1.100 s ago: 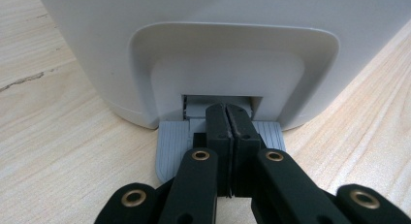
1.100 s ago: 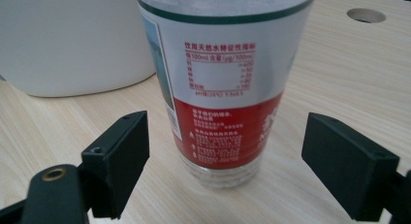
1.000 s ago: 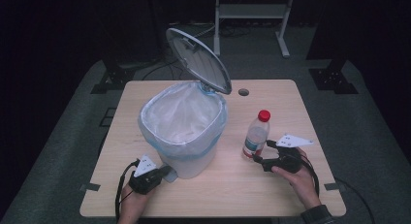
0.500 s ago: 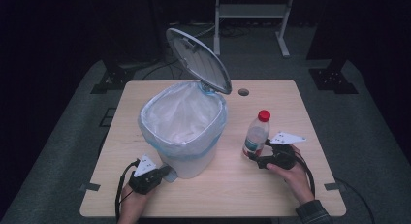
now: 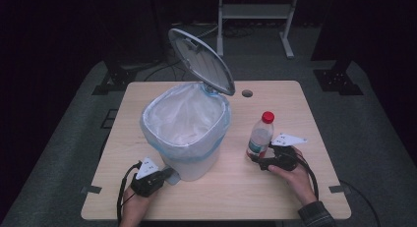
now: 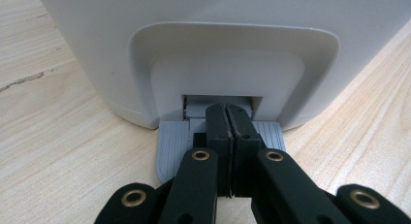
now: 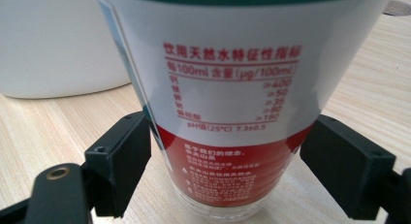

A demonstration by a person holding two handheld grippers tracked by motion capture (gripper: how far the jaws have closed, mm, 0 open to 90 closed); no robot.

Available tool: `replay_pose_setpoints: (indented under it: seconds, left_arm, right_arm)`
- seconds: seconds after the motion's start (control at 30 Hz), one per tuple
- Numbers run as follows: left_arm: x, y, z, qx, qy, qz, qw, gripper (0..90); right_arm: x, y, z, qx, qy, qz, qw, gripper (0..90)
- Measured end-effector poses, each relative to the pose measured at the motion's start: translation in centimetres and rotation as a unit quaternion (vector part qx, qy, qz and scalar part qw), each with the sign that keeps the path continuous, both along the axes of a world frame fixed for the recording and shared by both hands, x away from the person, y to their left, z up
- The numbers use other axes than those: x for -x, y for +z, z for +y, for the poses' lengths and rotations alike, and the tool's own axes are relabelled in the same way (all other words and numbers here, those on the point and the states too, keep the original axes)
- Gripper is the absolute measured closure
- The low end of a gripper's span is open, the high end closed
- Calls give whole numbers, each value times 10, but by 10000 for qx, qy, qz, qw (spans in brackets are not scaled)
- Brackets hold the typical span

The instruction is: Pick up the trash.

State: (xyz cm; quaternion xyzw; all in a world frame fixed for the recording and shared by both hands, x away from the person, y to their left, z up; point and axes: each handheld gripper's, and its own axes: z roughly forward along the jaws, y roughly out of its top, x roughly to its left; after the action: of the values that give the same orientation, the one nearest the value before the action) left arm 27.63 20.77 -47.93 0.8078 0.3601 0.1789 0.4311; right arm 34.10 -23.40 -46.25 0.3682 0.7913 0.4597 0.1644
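High view: the water bottle point(image 5: 259, 137) stands on the table point(image 5: 295, 104), on the right side, just in front of the right gripper point(image 5: 256, 159). The bottle's bottom part sits btwn that gripper's jaws. The jaws have just been closing in on it. The bottle stands straight up, red cap on top, so its long way runs up & down. The white bin point(image 5: 186, 133) w/ a bag inside stands in the middle of the table, its lid point(image 5: 200, 61) tipped up & open. The left gripper point(image 5: 167, 175) is low at the bin's front, touching its foot.

Left gripper view: the jaws are pressed tight together, w/ nothing btwn them. Their tips rest on the grey pedal point(image 6: 174, 141) at the foot of the bin point(image 6: 228, 49). The pedal lies flat on the wood & sticks out toward the gripper.

Right gripper view: the bottle point(image 7: 232, 107) is very close, right btwn the two black jaws. The jaws are spread wide, one on each side of the red part of the label. Can see a small gap on both sides, so the pads don't squeeze it yet. The bottle stands upright on the table. The bin point(image 7: 53, 44) is behind, to the left.
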Motion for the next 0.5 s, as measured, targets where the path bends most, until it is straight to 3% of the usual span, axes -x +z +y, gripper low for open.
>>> replay_pose_setpoints:
  seconds: [0.1,0.5]
  left_arm:
    - [0,0,0,1,-2,0,10000,890]
    - [0,0,0,-3,0,-1,10000,890]
  right_arm:
    - [0,-1,0,5,-12,-35,10000,242]
    - [0,-1,1,43,-35,-127,9999,255]
